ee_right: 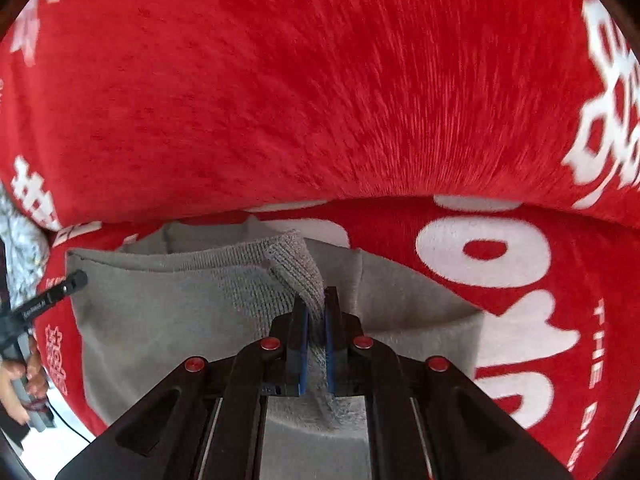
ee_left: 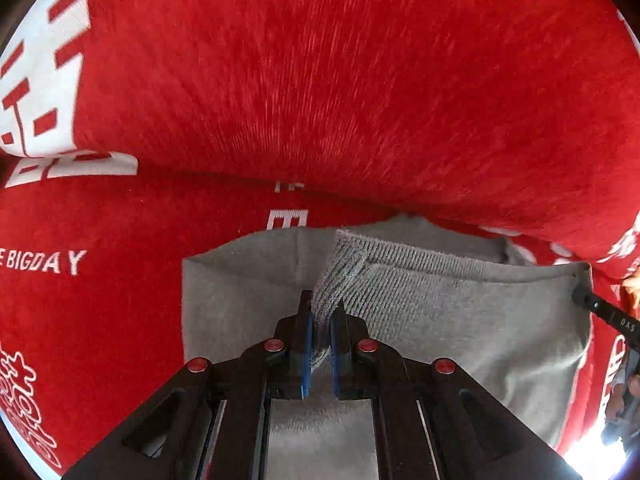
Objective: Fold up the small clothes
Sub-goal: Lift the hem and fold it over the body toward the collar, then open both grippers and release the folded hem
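On the red blanket (ee_left: 360, 80), my left gripper (ee_left: 323, 312) and right gripper (ee_right: 316, 308) each pinched tight the garment (ee_left: 460, 320) hem, mid-fold; next I needed to lay it flat.

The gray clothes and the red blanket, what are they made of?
The gray garment looks like soft knit, maybe cotton fleece; its ribbed edge shows raised knitted lines. The red blanket looks like plush fleece: fuzzy, with streaky brushed fibres and white printed lettering.
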